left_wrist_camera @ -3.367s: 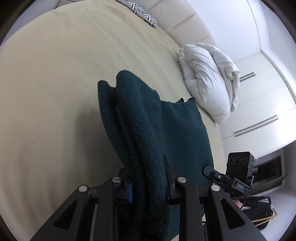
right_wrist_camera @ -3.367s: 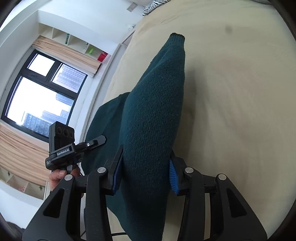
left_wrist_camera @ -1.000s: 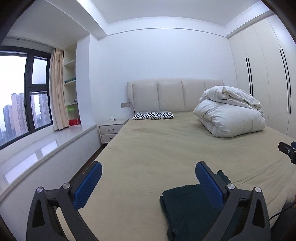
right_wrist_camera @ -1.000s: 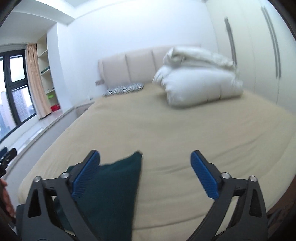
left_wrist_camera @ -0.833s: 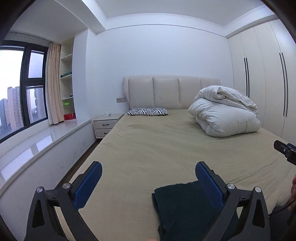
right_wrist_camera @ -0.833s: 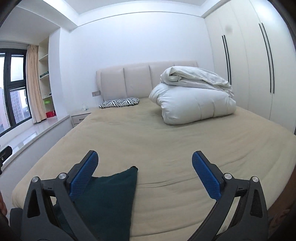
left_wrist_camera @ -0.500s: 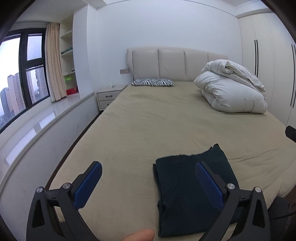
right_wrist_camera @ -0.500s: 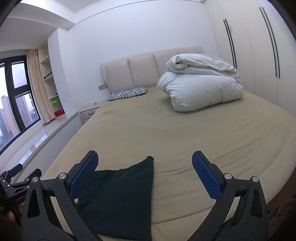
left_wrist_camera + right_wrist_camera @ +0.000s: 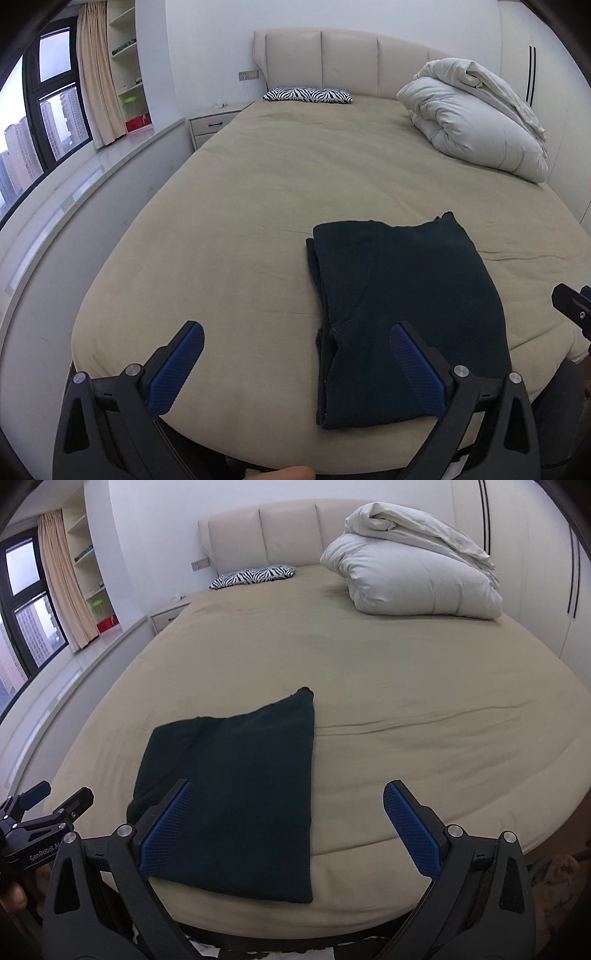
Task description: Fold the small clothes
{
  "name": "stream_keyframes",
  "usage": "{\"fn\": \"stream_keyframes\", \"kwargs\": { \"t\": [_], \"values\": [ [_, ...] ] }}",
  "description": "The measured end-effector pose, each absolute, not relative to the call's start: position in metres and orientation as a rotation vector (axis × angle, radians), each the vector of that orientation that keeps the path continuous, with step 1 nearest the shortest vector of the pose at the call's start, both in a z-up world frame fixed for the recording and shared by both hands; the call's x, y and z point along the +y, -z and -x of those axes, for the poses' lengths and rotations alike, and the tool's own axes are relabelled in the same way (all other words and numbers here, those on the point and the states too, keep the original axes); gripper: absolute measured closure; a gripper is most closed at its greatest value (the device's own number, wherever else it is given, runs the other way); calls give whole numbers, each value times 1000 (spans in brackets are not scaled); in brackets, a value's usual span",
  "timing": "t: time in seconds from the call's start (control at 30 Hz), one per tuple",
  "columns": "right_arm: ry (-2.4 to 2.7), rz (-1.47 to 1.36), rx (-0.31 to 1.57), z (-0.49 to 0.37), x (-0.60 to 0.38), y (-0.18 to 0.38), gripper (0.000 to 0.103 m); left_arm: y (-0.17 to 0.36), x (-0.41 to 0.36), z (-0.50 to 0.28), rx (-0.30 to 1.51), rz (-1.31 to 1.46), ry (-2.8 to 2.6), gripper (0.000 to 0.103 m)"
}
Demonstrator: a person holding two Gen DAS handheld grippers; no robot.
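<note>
A dark green knit garment (image 9: pixel 402 306) lies folded flat near the foot of the beige bed (image 9: pixel 236 206); it also shows in the right wrist view (image 9: pixel 240 797). My left gripper (image 9: pixel 295 354) is open and empty, held above the bed's foot edge, left of the garment. My right gripper (image 9: pixel 288 819) is open and empty, above the garment's right side. Neither touches the cloth. The left gripper's body (image 9: pixel 40 823) shows at the lower left of the right wrist view.
A white folded duvet (image 9: pixel 476 122) sits at the far right of the bed, a zebra pillow (image 9: pixel 306 95) by the headboard. A nightstand (image 9: pixel 214 125), window ledge and window lie to the left. White wardrobes (image 9: pixel 535 565) stand on the right.
Both grippers let go of the garment, opened and pulled back to the foot of the bed. In the last second both views tilted down, showing the garment lying folded.
</note>
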State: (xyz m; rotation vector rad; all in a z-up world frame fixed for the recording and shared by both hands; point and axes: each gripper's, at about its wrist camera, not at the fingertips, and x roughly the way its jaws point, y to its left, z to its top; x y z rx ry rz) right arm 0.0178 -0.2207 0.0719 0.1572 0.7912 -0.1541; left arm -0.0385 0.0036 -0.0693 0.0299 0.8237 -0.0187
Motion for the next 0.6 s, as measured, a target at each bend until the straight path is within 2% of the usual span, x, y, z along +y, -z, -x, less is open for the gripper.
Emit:
{"fn": "stream_keyframes", "kwargs": {
  "t": [0.27,0.6],
  "values": [
    [155,-97,867,-27,-211,-37,0,81,6,37,863,-26,23,0],
    [146,-83,888,-30,-207,-30,0,85,8,37,876,-17,30,0]
  ]
}}
